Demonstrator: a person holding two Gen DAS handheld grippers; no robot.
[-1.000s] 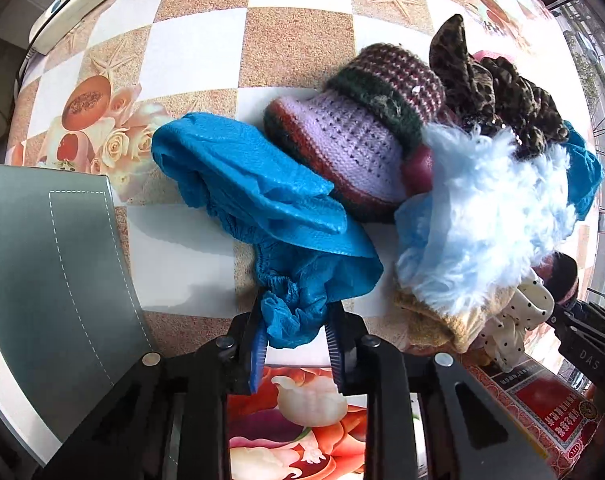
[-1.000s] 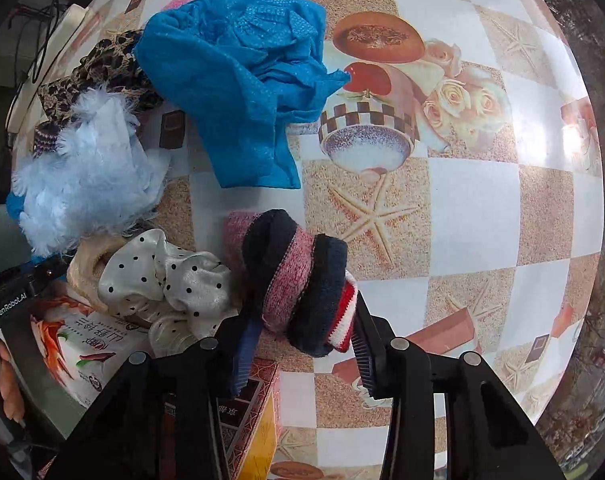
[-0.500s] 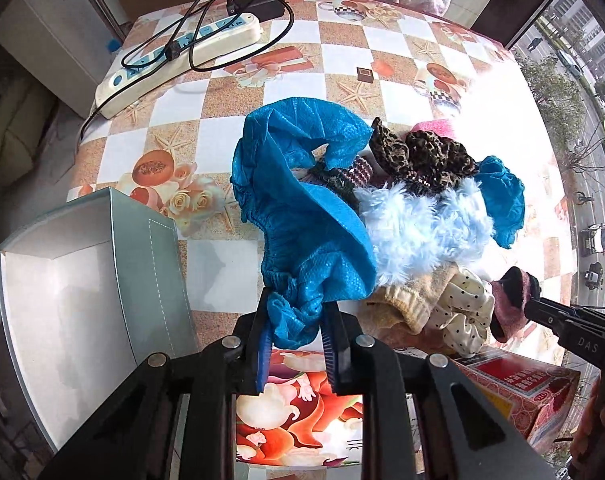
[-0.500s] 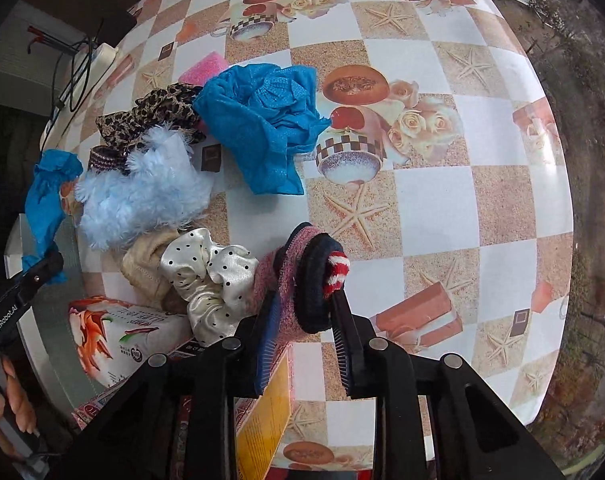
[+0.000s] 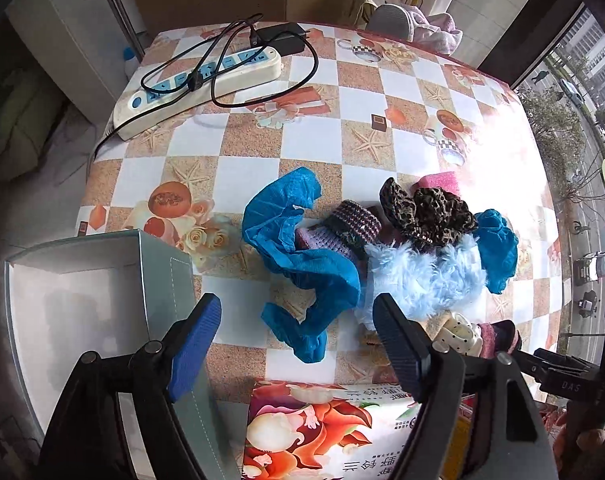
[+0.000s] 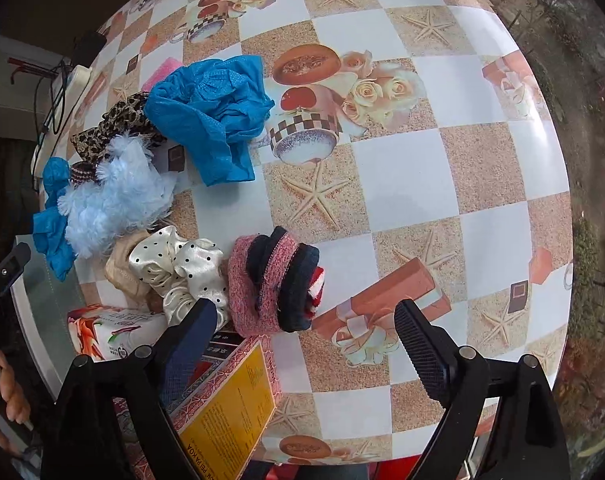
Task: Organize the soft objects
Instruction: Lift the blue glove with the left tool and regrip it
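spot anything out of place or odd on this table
Yes: a white power strip with a tangled black cable lies on the checked tablecloth among soft things. The soft items sit jumbled, a crumpled blue shoe cover overlapping the striped knit hat.

"DAS" on right gripper [image 5: 558, 376]; "PEI PA KOA" on box [image 6: 226, 424]

Soft items lie heaped mid-table [image 5: 310, 136]; a power strip [image 5: 198, 84] sits behind them, an open box [image 5: 82, 312] to their left.
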